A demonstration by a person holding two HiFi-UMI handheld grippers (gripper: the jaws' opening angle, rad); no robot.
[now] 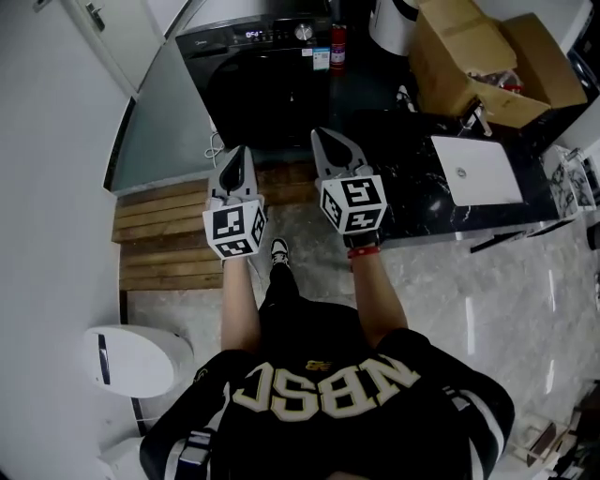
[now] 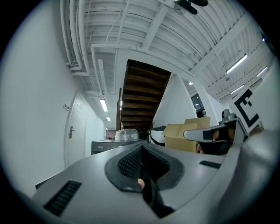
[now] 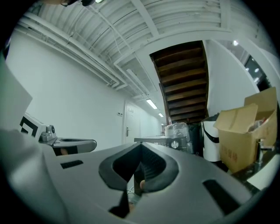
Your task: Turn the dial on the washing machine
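The black washing machine [image 1: 267, 70] stands ahead of me at the far end of the floor. Its round silver dial [image 1: 303, 32] sits on the top control panel, beside a lit display. Both grippers are held out in front of the person, well short of the machine. My left gripper [image 1: 237, 156] is shut, with nothing between its jaws. My right gripper [image 1: 325, 139] is shut and empty too. In the right gripper view the dial [image 3: 175, 144] shows small and far beyond the closed jaws. The left gripper view shows the machine [image 2: 105, 146] far off.
A red fire extinguisher [image 1: 337, 47] stands right of the machine, then a white bin [image 1: 392, 23] and open cardboard boxes [image 1: 483, 66]. A black counter [image 1: 441, 202] with a white slab [image 1: 475, 169] lies at the right. Wooden slats [image 1: 164, 234] cover the floor at the left.
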